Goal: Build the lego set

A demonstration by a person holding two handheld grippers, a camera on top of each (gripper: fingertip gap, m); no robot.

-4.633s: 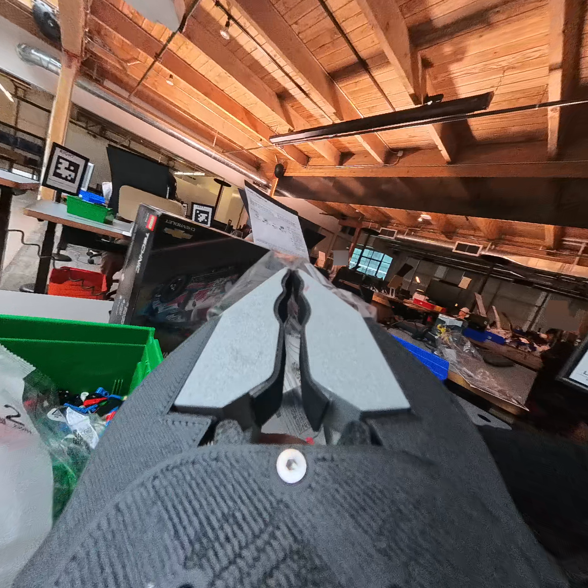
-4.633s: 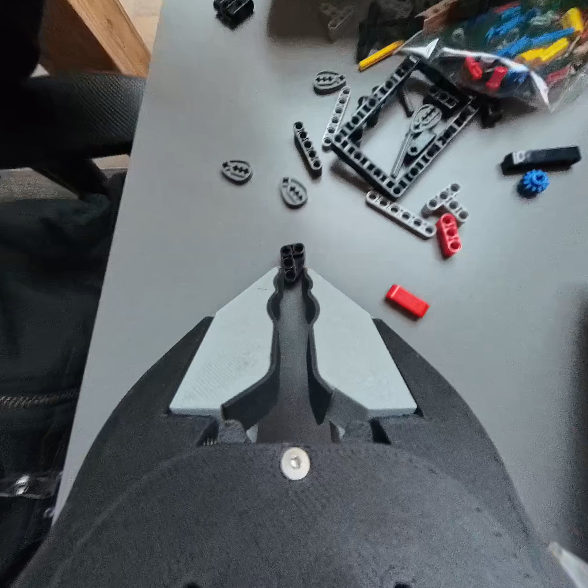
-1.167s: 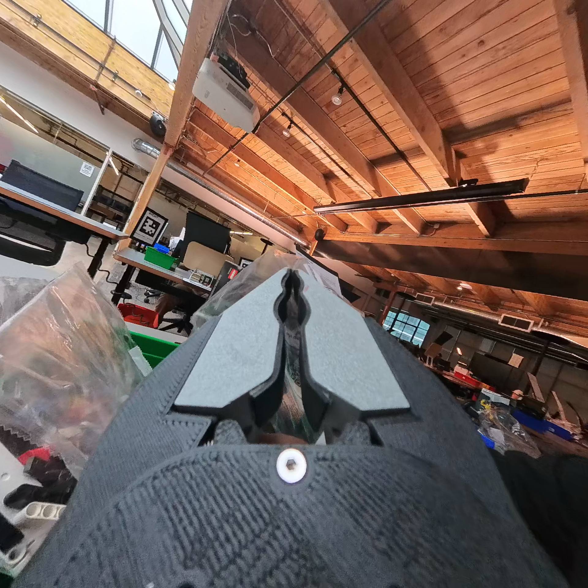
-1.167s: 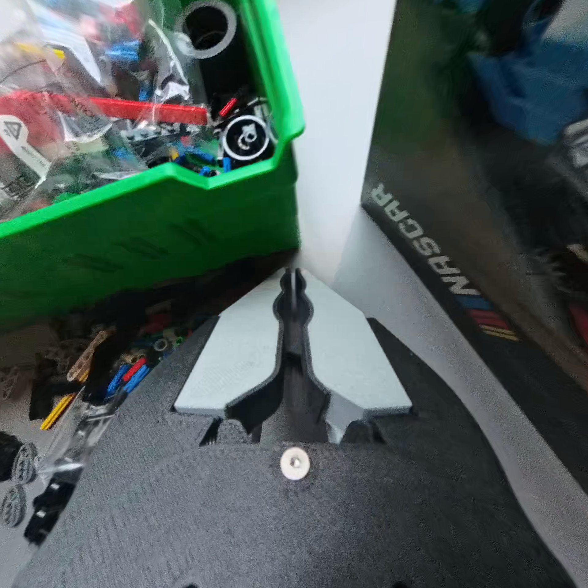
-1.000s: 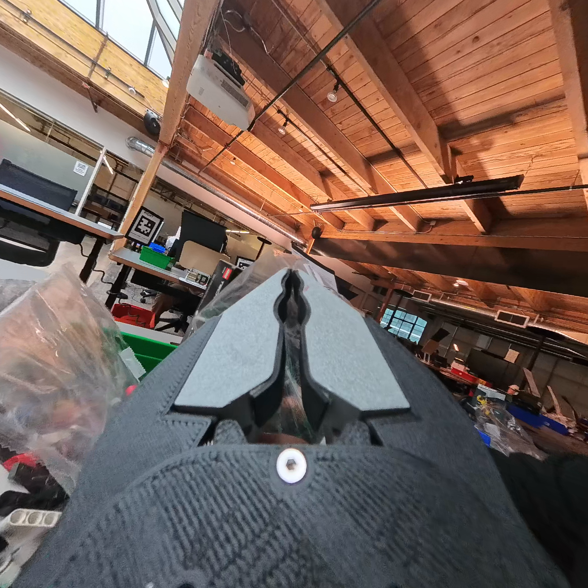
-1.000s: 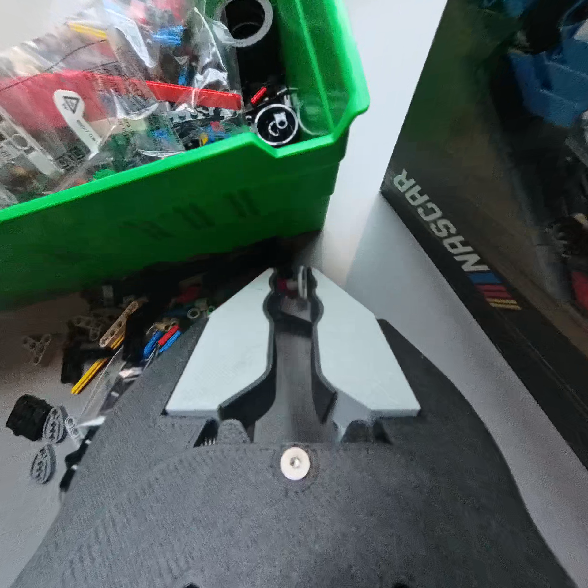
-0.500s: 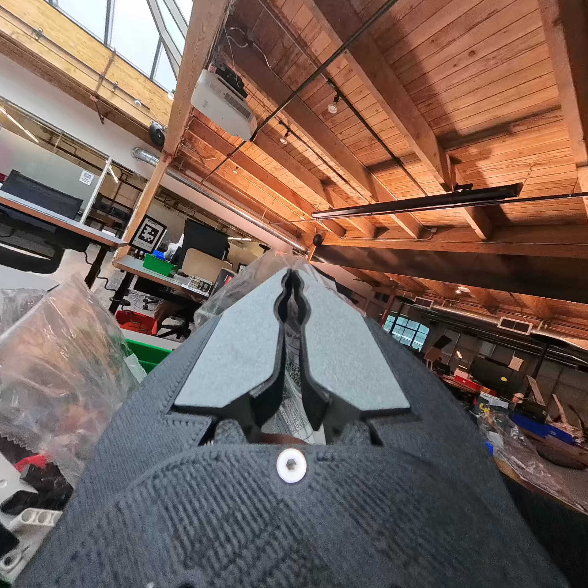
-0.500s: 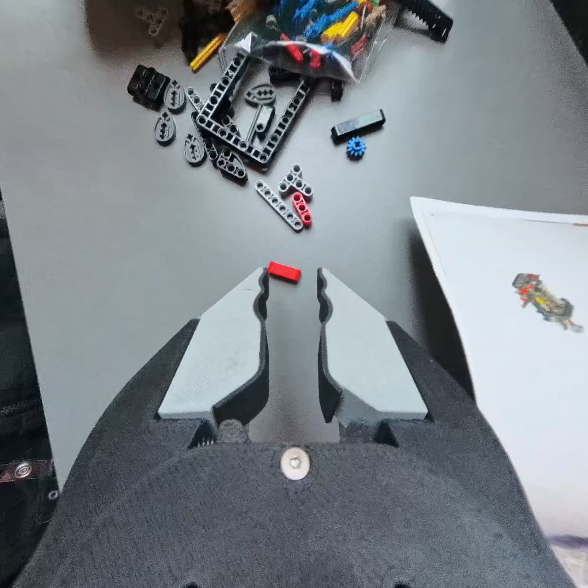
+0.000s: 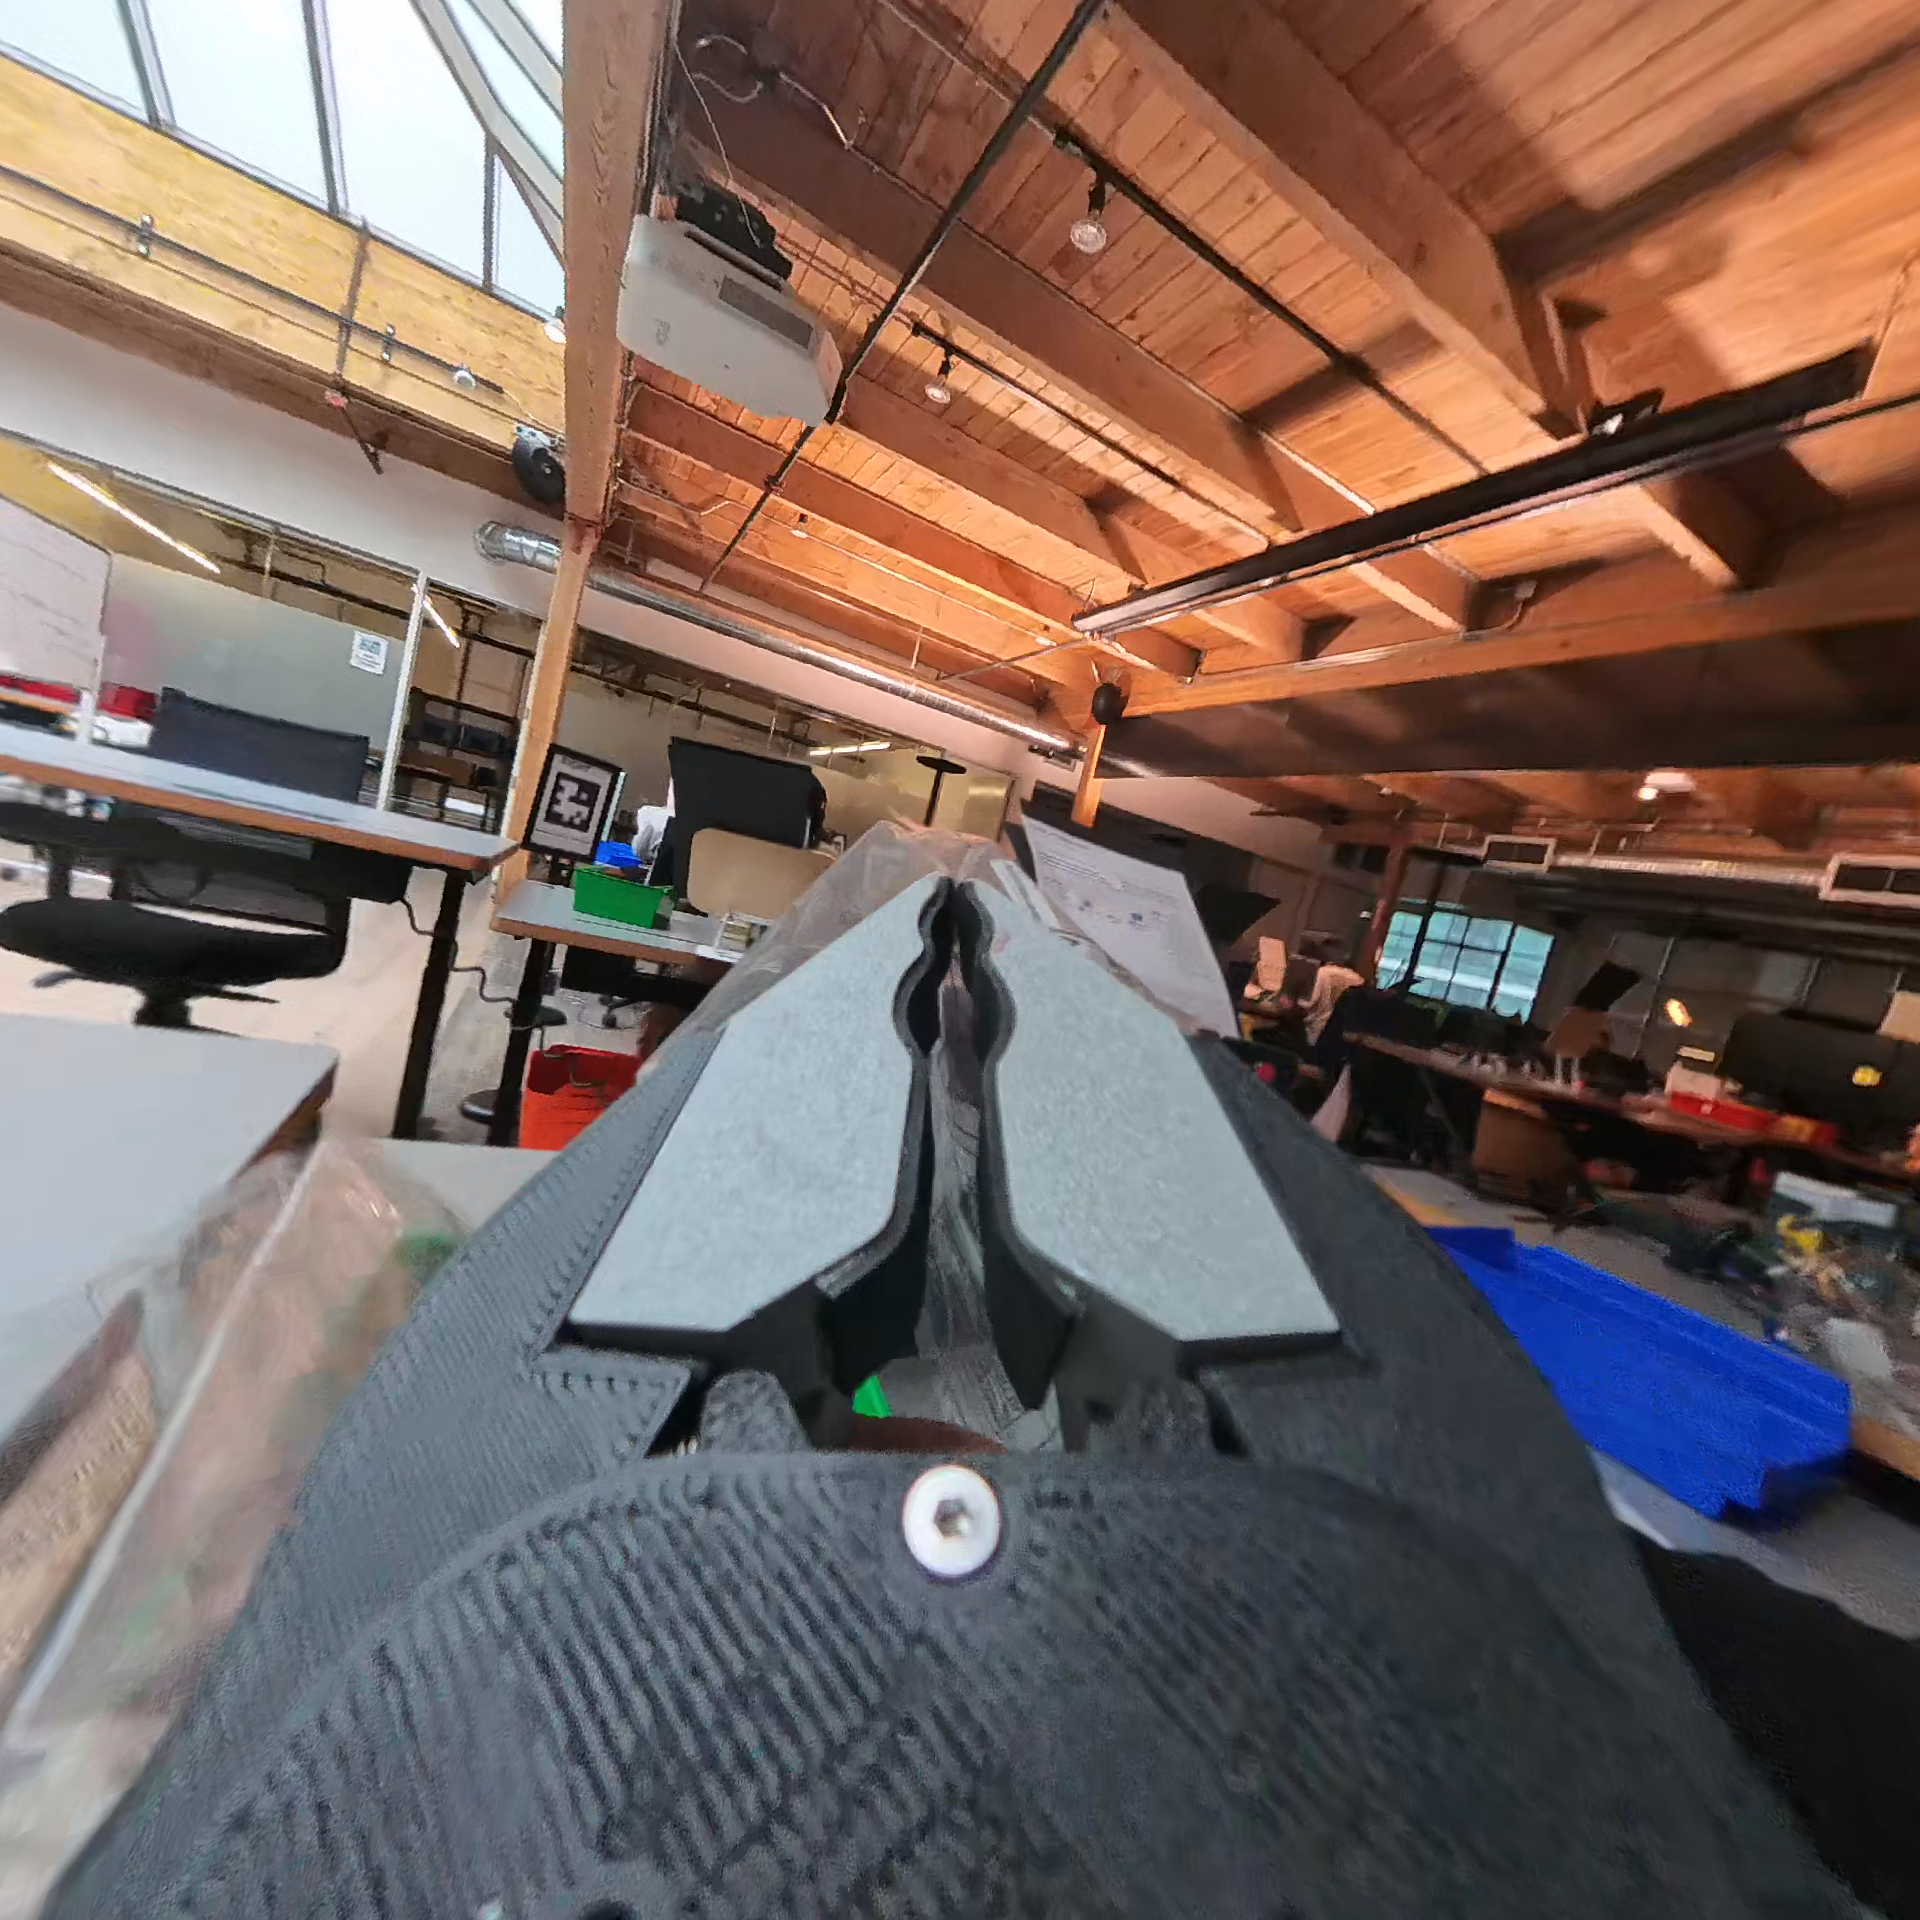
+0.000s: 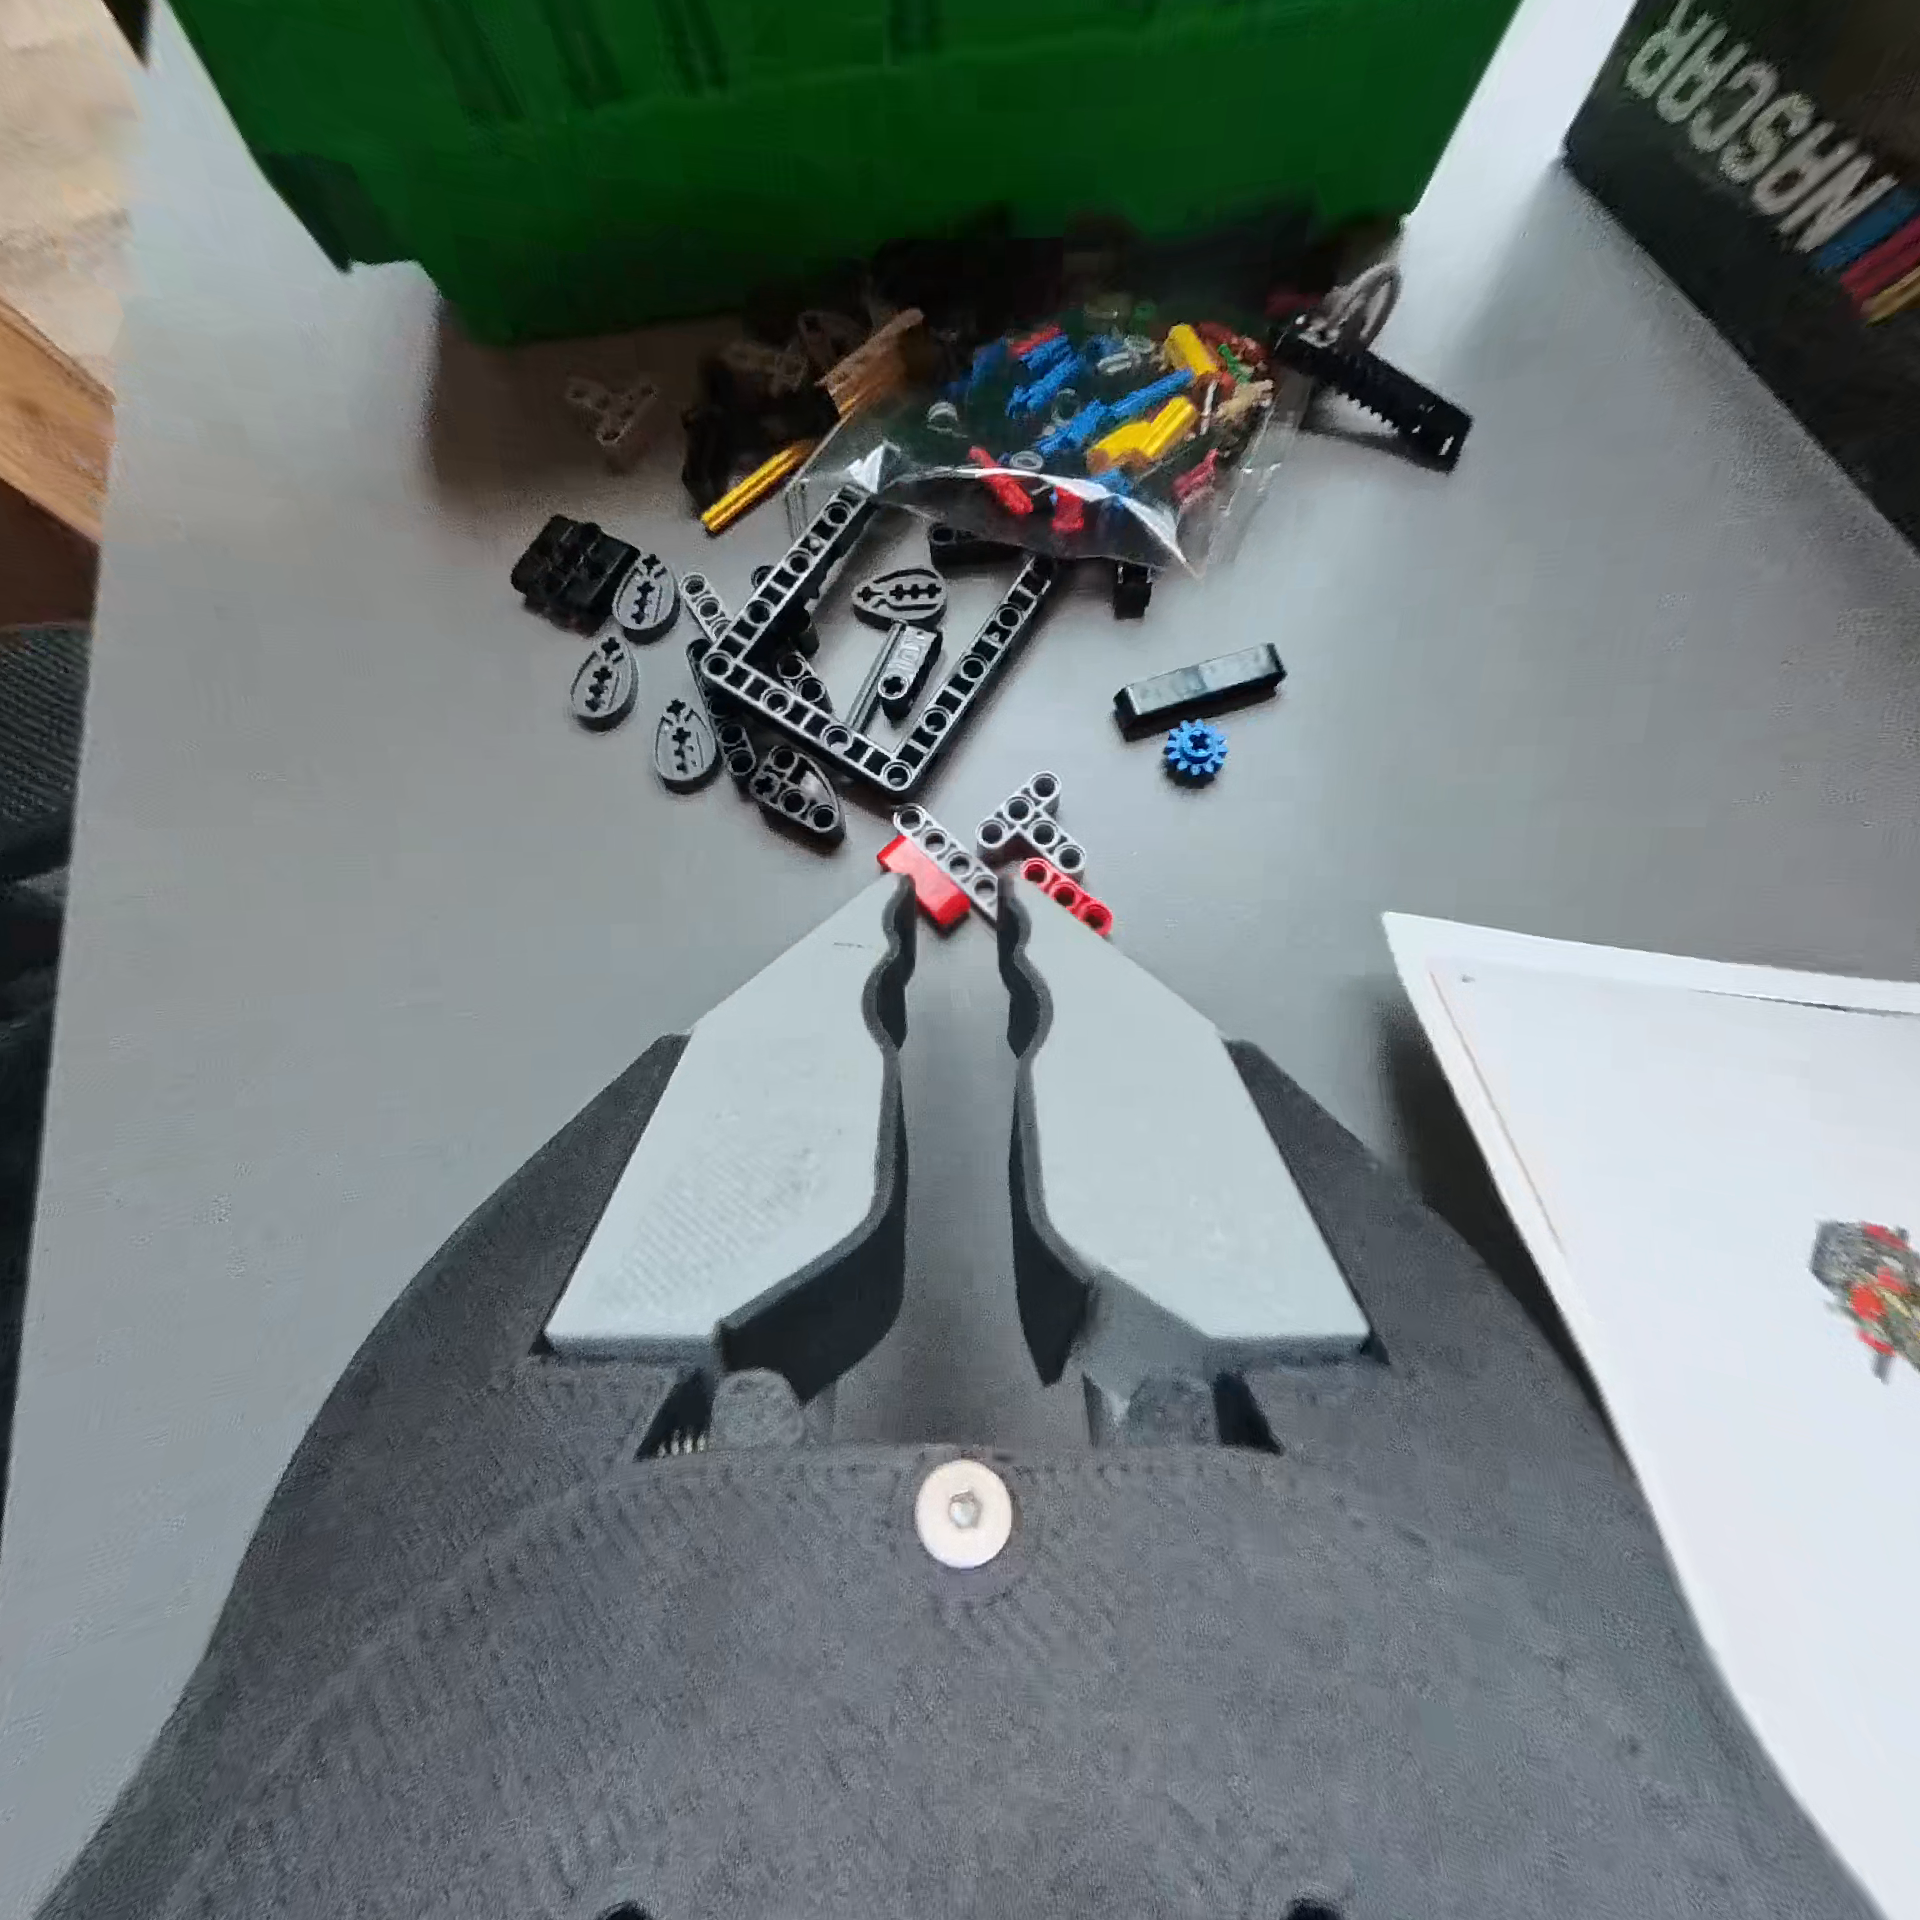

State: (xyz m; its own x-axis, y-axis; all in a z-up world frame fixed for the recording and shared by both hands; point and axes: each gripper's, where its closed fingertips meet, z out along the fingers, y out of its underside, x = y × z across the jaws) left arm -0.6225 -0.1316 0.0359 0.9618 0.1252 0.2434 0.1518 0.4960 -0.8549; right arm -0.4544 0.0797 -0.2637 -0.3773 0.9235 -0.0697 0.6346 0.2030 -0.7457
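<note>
In the right wrist view my right gripper [image 10: 951, 909] is open and low over the grey table [image 10: 312, 935]. A small red brick [image 10: 925, 881] lies just at its fingertips, partly between them, not clamped. A grey straight beam [image 10: 948, 858], a grey L-shaped beam [image 10: 1023, 821] and a red three-hole beam [image 10: 1067, 896] lie right beside it. A black square frame [image 10: 868, 670] sits farther ahead. My left gripper [image 9: 951, 896] points up at the ceiling and is shut on a clear plastic bag [image 9: 883, 847].
A clear bag of small coloured parts [image 10: 1081, 436] lies before a green bin [image 10: 831, 135]. A black box [image 10: 1766, 208] stands at the far right, and a white instruction booklet [image 10: 1662, 1247] lies at the near right. Grey teardrop pieces [image 10: 603, 681], a blue gear [image 10: 1195, 750] and a black beam [image 10: 1200, 691] are scattered around.
My right gripper has moved forward to the red brick and its jaws have narrowed a little. The left gripper has swung and tilted lower, still shut on the bag.
</note>
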